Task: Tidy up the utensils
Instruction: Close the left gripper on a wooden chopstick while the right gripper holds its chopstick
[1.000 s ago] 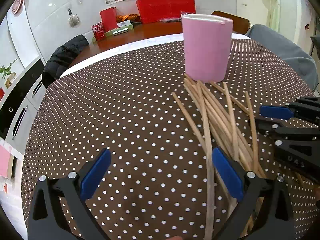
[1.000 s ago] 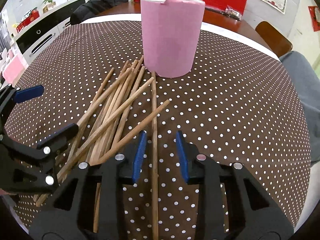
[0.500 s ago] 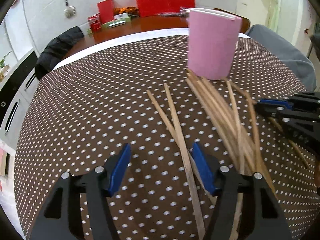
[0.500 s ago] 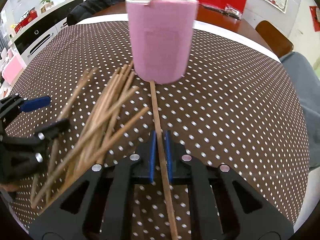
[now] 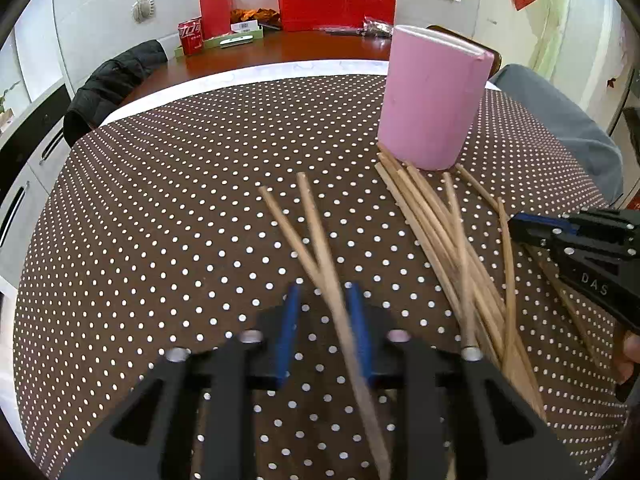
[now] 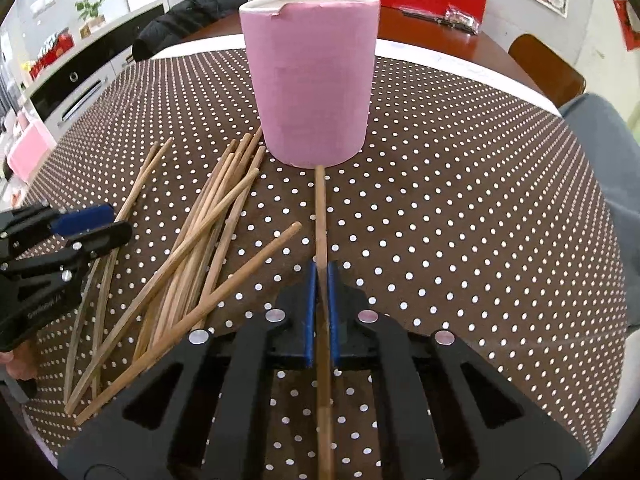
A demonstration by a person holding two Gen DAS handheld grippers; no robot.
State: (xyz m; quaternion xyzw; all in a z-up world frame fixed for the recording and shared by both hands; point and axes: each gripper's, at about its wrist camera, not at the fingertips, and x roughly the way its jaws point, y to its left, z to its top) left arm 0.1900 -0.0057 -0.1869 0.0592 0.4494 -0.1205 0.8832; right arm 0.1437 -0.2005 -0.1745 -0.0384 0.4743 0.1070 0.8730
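A pink cylindrical holder [image 5: 432, 96] [image 6: 312, 76] stands upright on the dotted brown tablecloth. Several wooden chopsticks [image 5: 448, 236] [image 6: 200, 248] lie in a loose pile beside it. My left gripper [image 5: 324, 312] is closing around two chopsticks [image 5: 316, 232] that lie apart from the pile; a gap still shows beside them. My right gripper [image 6: 320, 284] is shut on a single chopstick [image 6: 320, 216] whose far tip reaches the holder's base. The right gripper also shows in the left wrist view [image 5: 532, 228], and the left gripper in the right wrist view [image 6: 92, 224].
The table's far edge has a white strip [image 5: 280, 70], then a red-brown desk with red boxes [image 5: 336, 0]. A dark jacket on a chair [image 5: 112, 84] is at the back left. A grey cushion [image 5: 560, 120] is at the right.
My left gripper has narrowed around two chopsticks separated from the pile. My right gripper has shut on one chopstick and drawn it clear of the pile.
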